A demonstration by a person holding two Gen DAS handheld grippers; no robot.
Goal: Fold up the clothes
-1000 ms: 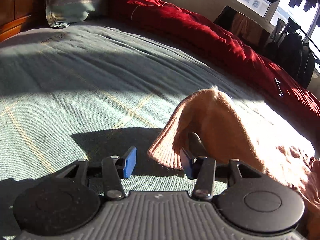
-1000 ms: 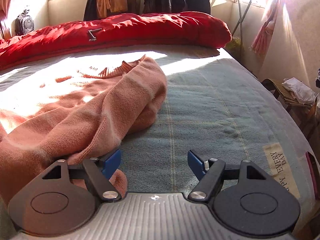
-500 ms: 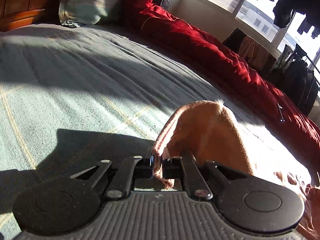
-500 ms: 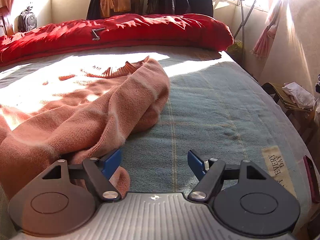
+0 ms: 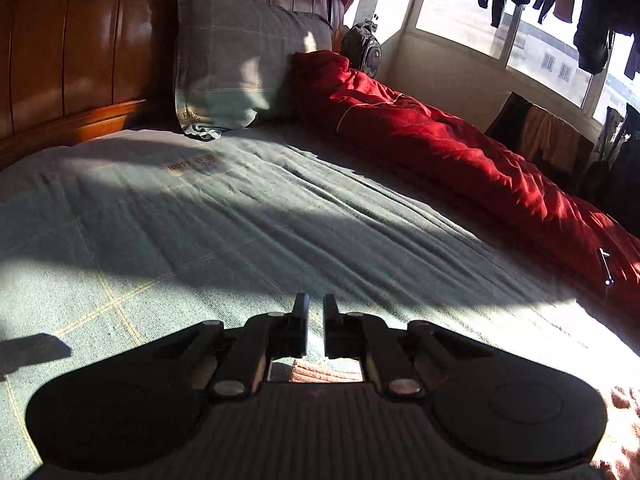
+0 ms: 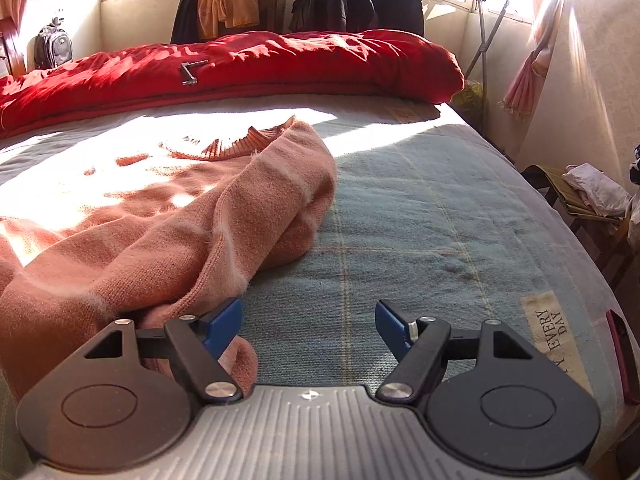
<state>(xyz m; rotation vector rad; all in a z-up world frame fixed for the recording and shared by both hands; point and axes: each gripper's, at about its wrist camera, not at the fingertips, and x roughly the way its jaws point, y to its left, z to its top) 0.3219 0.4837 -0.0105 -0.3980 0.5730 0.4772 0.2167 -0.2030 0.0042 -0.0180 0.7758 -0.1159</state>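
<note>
So far no fold is made: the fuzzy salmon-pink knitted sweater [image 6: 168, 236] lies rumpled on the grey-green checked bedspread [image 6: 420, 216], and my left gripper [image 5: 315, 320] is pressed together with pink knit showing just behind its fingers, so I judge it pinches a sweater edge. My right gripper [image 6: 308, 322] stands spread over bare spread, its left finger touching the knit, holding nothing. Open room lies toward the grey checked pillow [image 5: 240, 60]; the rolled red quilt [image 6: 240, 64] bounds the far side, and the bed's edge drops off on my right.

The left tool [image 5: 315, 312] has its jaws drawn together; the right tool [image 6: 308, 320] stands spread wide.
</note>
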